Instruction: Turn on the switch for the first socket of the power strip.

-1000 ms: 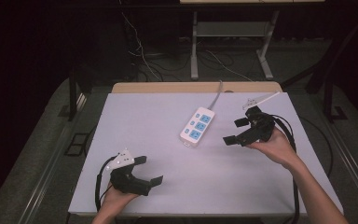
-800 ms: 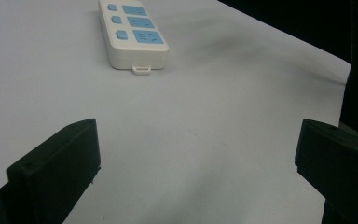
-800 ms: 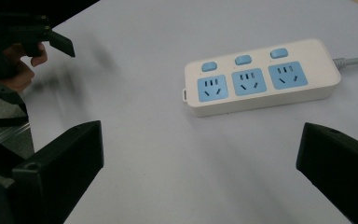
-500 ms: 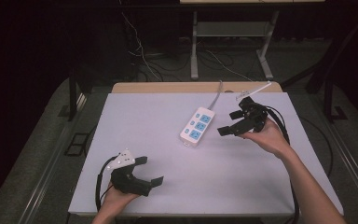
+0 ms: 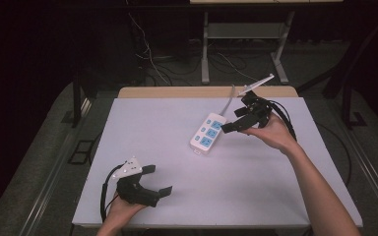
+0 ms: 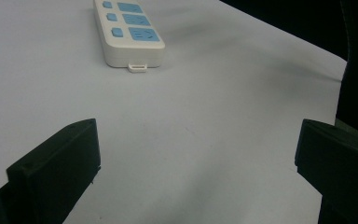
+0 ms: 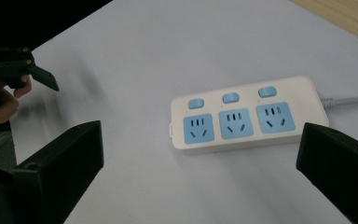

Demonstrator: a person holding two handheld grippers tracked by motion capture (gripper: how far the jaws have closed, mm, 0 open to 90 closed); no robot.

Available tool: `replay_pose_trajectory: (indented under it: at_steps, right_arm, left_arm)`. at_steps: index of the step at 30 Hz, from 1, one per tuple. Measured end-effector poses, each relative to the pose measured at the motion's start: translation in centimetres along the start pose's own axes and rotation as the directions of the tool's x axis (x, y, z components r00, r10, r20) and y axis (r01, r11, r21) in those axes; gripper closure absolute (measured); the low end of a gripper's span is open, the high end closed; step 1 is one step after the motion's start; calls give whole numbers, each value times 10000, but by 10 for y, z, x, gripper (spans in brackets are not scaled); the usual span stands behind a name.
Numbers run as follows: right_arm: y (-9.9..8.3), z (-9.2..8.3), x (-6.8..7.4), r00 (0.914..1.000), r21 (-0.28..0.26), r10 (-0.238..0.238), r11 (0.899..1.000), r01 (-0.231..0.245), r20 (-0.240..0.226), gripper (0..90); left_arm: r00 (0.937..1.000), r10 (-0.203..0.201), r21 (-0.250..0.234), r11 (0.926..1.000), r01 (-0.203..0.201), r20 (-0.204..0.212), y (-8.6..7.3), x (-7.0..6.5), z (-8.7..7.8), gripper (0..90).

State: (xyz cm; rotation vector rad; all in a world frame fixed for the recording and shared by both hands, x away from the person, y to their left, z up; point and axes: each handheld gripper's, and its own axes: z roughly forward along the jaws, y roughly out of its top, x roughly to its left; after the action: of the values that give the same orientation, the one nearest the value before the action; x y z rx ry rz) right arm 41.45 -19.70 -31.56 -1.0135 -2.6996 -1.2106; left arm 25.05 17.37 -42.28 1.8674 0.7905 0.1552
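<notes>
A white power strip [image 5: 208,133] with three blue sockets and three blue switches lies on the white table [image 5: 157,128], right of centre. My right gripper [image 5: 232,120] hovers open just above and right of the strip's far end, nothing between its jaws. In the right gripper view the strip [image 7: 247,112] lies between and beyond the spread jaws of the right gripper [image 7: 200,158]. My left gripper [image 5: 157,180] rests open near the front left edge, empty. In the left gripper view the strip [image 6: 129,32] lies far ahead of the wide-open left gripper [image 6: 198,154].
The strip's grey cord [image 5: 228,101] runs off the table's back edge, where a wooden strip [image 5: 177,92] shows. A metal desk frame [image 5: 246,34] and loose cables [image 5: 152,59] lie on the dark floor behind. The left gripper [image 7: 23,70] appears far off in the right gripper view.
My right gripper has moved left and a little away from the person, closing in over the power strip's far end. The left gripper and the strip have stayed put.
</notes>
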Motion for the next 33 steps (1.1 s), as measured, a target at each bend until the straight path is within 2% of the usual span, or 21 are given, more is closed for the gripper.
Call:
replay_pose_trajectory:
  at_steps: [3,11,17,24,33]
  right_arm:
    - [8,5,-1,10000,4,-2,10000,2,2,2]
    - [29,17,-4,9999,414,-22,9991,17,131,2]
    - [39,26,-10,9993,565,192,9982,-210,322,2]
    - [46,34,-21,9983,513,423,9977,-444,409,2]
    - [51,39,-32,9977,70,570,9983,-573,375,2]
  left_arm:
    - [10000,-32,-9,10000,32,-14,0,0,0,0]
    - [10000,14,45,10000,-14,18,0,1,-1,0]
    - [10000,15,36,10000,-15,-2,0,1,-1,0]
    - [10000,-57,-3,10000,57,-20,-1,2,-2,0]
    - [9999,-123,-65,9999,123,-2,-1,3,-3,0]
